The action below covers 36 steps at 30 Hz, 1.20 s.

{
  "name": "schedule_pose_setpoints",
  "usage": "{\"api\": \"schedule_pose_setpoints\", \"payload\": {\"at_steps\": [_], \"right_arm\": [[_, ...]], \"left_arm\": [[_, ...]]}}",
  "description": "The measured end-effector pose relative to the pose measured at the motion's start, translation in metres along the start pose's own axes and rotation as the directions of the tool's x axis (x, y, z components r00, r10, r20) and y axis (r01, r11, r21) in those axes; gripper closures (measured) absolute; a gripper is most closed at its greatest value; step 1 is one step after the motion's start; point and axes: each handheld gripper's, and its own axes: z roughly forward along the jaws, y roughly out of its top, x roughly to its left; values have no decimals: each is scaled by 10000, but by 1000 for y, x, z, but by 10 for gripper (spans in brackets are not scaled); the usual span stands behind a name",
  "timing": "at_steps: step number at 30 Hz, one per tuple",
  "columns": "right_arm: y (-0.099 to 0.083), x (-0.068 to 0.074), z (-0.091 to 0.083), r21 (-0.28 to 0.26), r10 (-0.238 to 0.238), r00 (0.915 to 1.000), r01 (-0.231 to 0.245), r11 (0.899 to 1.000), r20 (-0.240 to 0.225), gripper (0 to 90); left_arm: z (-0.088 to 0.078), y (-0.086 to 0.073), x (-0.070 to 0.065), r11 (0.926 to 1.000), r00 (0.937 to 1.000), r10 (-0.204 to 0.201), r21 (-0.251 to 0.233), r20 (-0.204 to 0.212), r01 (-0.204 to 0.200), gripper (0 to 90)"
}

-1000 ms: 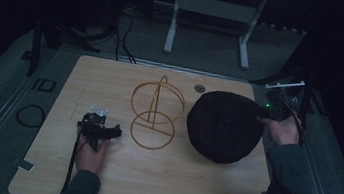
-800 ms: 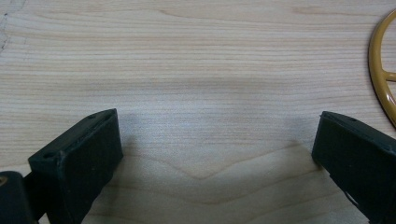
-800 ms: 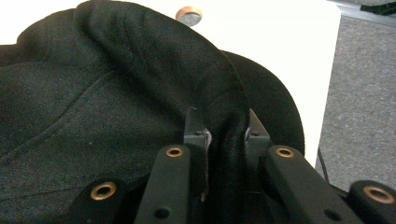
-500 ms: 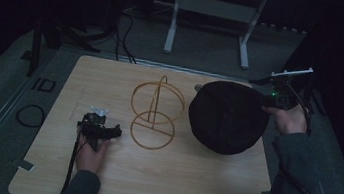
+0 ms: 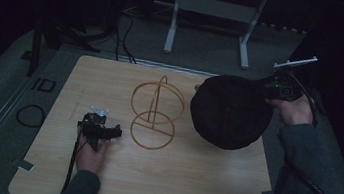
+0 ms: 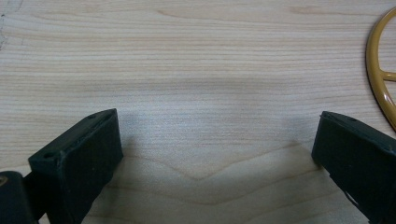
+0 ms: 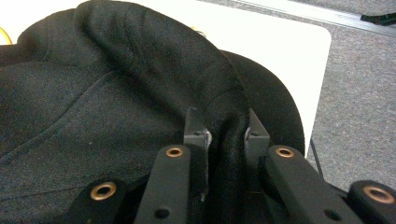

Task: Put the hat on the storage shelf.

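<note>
The right gripper (image 5: 268, 89) is clamped on a fold at the edge of the black cap (image 5: 231, 112), holding it lifted just right of the gold wire stand (image 5: 154, 112); the step looks like carrying the cap to the stand, so the next move calls for lowering its crown over the top loop. The left gripper (image 5: 100, 129) rests left of the stand, jaws wide and empty. No brand or writing is readable on the cap or stand.

- The right claw (image 5: 267, 91), pinched on the edge of the black hat (image 5: 228, 112), has risen from where it was a second ago, and now sits higher in the high view.
- The hat has lifted with it: a second ago it lay flatter on the tabletop (image 5: 174, 178), now its held edge is raised and it hangs tilted.
- The hat's outline has shifted up towards the tabletop's far edge.
</note>
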Motion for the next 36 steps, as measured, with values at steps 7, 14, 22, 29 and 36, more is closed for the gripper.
{"api": "schedule_pose_setpoints", "payload": {"at_steps": [7, 14, 22, 29, 36], "right_arm": [[5, -1, -5, 38, 165, 9998, -165, 9999, -116, 779], [12, 0, -15, -123, 300, 9994, -302, 9995, -172, 780], [21, 7, -18, -138, 237, 9988, -243, 9996, -424, 780], [32, 20, -24, -407, 79, 9981, -103, 9991, -610, 780], [41, 32, -29, -667, -196, 9972, 148, 9977, -716, 781]], "left_arm": [[0, 0, 0, 10000, 10000, 0, -1, -4, 0, 12], [0, 0, 0, 10000, 10000, 0, -1, -1, 0, 12], [0, 0, 0, 10000, 10000, 1, -2, -1, -1, 12], [0, 0, 0, 10000, 10000, 3, -1, 1, -3, 12], [0, 0, 0, 10000, 10000, 2, 8, -4, -2, 12]]}}
